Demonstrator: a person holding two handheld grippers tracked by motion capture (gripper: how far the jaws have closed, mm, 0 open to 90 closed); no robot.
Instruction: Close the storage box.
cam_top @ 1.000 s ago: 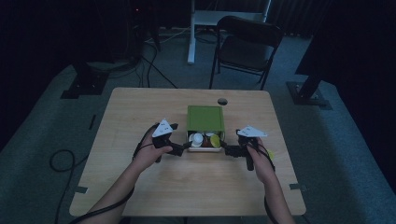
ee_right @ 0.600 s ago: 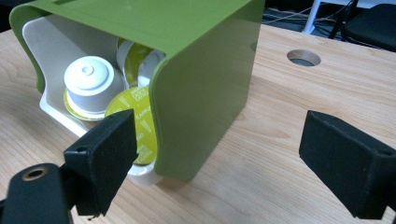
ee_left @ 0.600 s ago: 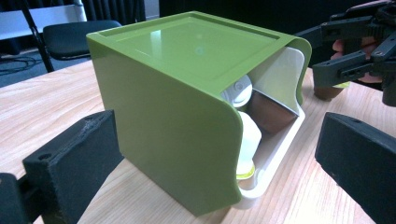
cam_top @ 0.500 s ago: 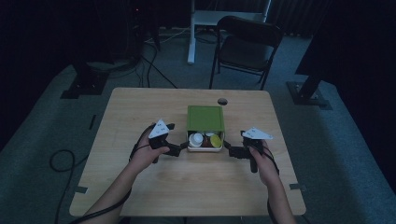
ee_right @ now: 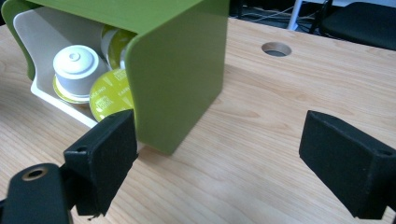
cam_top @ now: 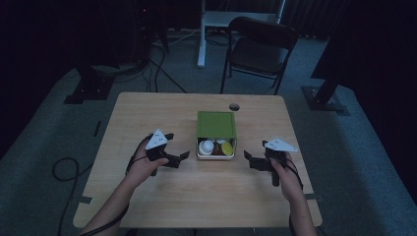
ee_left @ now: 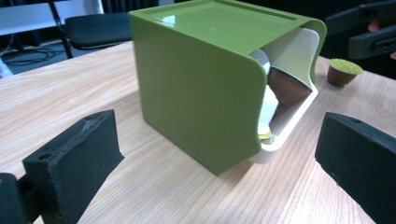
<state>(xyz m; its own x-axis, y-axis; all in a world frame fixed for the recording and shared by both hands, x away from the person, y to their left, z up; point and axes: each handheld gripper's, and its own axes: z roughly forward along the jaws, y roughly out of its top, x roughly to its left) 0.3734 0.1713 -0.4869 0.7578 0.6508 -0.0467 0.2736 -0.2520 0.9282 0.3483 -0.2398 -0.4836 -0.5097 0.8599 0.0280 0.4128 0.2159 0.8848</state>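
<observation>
- Near edge of the pale wooden bench: left gripper and right gripper low on either side of the box front, both turned inward toward it.
- Black padded fingers of the left gripper spread wide, holding nothing; same for the right gripper's fingers, wide and empty.
- Just right of the box, near the right gripper: one small brown capsule with a green lid standing alone on the bench, apparently already taken out.
- Between the grippers: white inner tray open toward the near side, with a white-topped capsule, a yellow-green foil-lidded capsule and a brown capsule inside, leaning on one another.
- Over the tray: glossy green square plastic box, at mid-bench, flat on the wood.
- Judged early in the unloading: one capsule out, several left inside, none gripped now.
- Farther off: round hole in the bench, then a dark folding chair.
</observation>
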